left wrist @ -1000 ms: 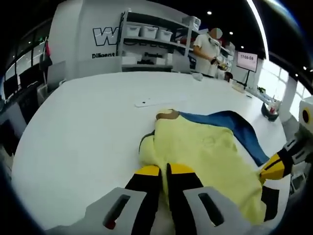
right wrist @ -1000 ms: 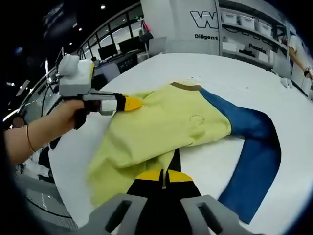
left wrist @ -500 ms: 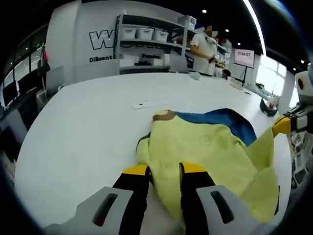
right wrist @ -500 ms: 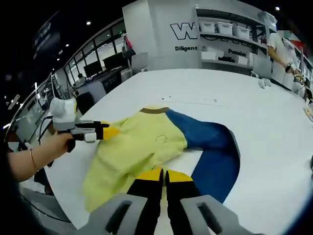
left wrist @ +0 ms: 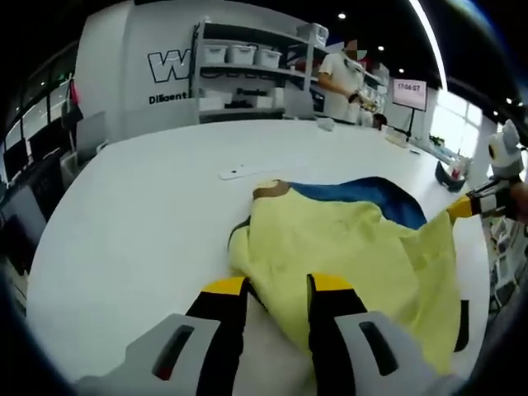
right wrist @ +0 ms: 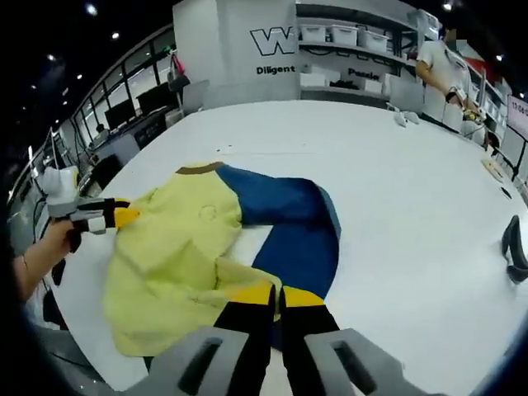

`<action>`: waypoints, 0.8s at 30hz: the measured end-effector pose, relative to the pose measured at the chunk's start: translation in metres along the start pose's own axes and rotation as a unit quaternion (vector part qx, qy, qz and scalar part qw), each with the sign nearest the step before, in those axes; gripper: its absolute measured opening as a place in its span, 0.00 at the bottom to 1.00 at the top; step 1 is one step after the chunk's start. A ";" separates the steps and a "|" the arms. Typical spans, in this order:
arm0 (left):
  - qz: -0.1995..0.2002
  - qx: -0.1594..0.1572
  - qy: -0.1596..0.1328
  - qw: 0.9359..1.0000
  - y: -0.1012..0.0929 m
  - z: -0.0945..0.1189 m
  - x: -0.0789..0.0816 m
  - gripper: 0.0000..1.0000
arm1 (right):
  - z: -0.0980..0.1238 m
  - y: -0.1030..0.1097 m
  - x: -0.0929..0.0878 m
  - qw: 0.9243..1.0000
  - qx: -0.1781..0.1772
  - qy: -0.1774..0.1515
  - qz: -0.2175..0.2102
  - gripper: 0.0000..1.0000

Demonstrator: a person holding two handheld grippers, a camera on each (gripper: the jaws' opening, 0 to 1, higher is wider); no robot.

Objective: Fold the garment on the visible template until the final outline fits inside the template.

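A yellow garment (left wrist: 346, 247) with a brown collar (left wrist: 269, 190) and a blue part (left wrist: 363, 194) lies on the white table (left wrist: 140, 214). A dark edge (left wrist: 241, 238) peeks out from under it. My left gripper (left wrist: 277, 286) stands open at the garment's near edge, with yellow cloth lying between and past its jaws. In the right gripper view the left gripper (right wrist: 124, 217) sits at the garment's (right wrist: 173, 264) left edge, held by a hand. My right gripper (right wrist: 276, 294) is shut on a yellow fold over the blue part (right wrist: 289, 223). From the left it shows as the right gripper (left wrist: 458, 206), holding a raised corner.
A person (left wrist: 342, 74) stands by shelves with white bins (left wrist: 243, 56) at the back. A small white object (left wrist: 235, 173) lies beyond the collar. Clutter (left wrist: 452, 175) sits at the table's far right, and a dark object (right wrist: 513, 247) lies near the table's right edge.
My left gripper's jaws have gone from shut on the yellow cloth to open. My right gripper, still shut, has pulled its yellow corner up and away from the left gripper.
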State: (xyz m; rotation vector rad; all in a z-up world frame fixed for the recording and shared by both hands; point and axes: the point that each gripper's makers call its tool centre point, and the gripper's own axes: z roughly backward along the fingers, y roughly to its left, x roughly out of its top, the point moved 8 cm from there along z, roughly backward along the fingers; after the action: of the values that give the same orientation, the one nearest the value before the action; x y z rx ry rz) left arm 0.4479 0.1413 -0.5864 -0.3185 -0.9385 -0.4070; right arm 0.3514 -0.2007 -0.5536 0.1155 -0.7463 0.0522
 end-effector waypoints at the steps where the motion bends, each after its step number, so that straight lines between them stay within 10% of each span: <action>1: 0.000 0.000 0.000 1.000 0.000 0.000 0.000 0.32 | 0.001 -0.003 -0.002 1.000 -0.003 0.004 -0.003 0.00; 17: 0.005 0.003 -0.004 1.000 -0.002 0.008 0.001 0.33 | -0.001 -0.003 -0.042 0.998 -0.017 0.054 0.004 0.00; 24: 0.021 0.006 -0.008 1.000 -0.002 0.020 0.005 0.45 | 0.009 0.058 -0.037 0.995 0.073 -0.005 0.063 0.35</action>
State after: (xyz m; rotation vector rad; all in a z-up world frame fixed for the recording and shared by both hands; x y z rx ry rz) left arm 0.4352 0.1469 -0.5711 -0.3300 -0.9490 -0.3595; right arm 0.3127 -0.1441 -0.5672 0.2086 -0.7591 0.2270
